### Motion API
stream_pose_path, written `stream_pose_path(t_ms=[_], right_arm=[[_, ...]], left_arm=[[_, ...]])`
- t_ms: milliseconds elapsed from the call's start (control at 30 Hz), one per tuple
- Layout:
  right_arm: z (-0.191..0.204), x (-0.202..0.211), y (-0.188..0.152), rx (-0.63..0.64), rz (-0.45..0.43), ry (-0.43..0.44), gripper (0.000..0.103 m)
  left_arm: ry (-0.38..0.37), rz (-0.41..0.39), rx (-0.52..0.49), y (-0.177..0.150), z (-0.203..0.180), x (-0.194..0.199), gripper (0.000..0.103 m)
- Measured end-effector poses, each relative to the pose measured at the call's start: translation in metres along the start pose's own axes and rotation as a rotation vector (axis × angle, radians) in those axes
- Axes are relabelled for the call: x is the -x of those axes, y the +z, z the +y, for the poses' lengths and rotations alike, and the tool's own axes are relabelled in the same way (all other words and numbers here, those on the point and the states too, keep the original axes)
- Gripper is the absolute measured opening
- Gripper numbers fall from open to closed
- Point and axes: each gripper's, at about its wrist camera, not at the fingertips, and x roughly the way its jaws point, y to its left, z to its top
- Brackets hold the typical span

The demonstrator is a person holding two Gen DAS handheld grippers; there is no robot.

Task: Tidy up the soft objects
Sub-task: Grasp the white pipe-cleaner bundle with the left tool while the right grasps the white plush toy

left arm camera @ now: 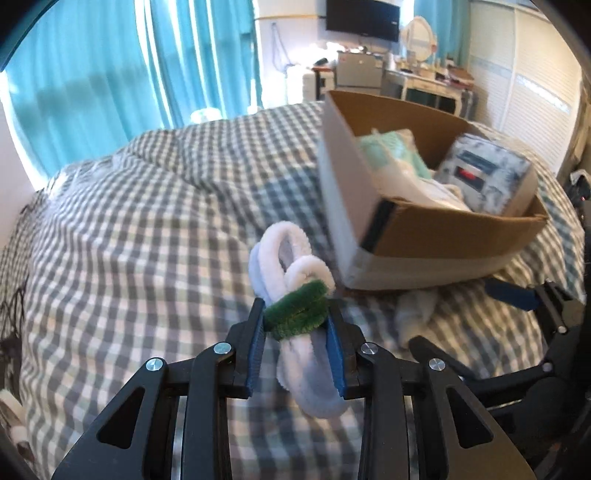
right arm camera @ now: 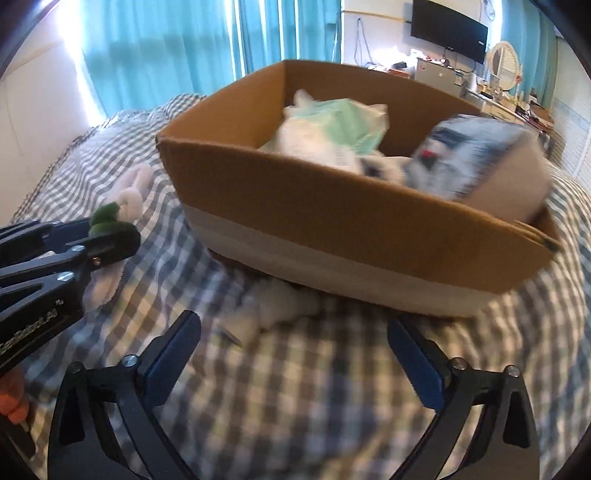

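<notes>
My left gripper (left arm camera: 295, 314) is shut on a white fuzzy loop toy with a green band (left arm camera: 295, 310), held above the checked bed left of the cardboard box (left arm camera: 443, 236). The toy also shows in the right wrist view (right arm camera: 122, 206), with the left gripper (right arm camera: 110, 236) around it. The box (right arm camera: 332, 221) holds a white and mint green soft item (right arm camera: 332, 125) and a grey-blue cushion (right arm camera: 476, 158). My right gripper (right arm camera: 295, 332) is open and empty, above a small white soft piece (right arm camera: 273, 306) lying at the box's near edge.
The checked duvet (left arm camera: 147, 221) covers the bed. Teal curtains (left arm camera: 110, 74) hang behind it. A desk with clutter and a wall screen (left arm camera: 362, 18) stand at the back right. The right gripper's fingers (left arm camera: 513, 295) show at the lower right of the left wrist view.
</notes>
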Motion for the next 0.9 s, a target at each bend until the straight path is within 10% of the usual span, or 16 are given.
stream_pose_path(t_ms=[400, 900], right_arm=[[0.004, -0.038, 0.007, -0.050, 0.064, 0.018, 0.051], [-0.003, 0.013, -0.014, -0.036, 0.038, 0.111, 0.031]], left_arm=[[0.000, 0.052, 0.036, -0.015, 0.006, -0.013, 0.030], [0.035, 0.013, 0.038, -0.030, -0.016, 0.015, 0.030]])
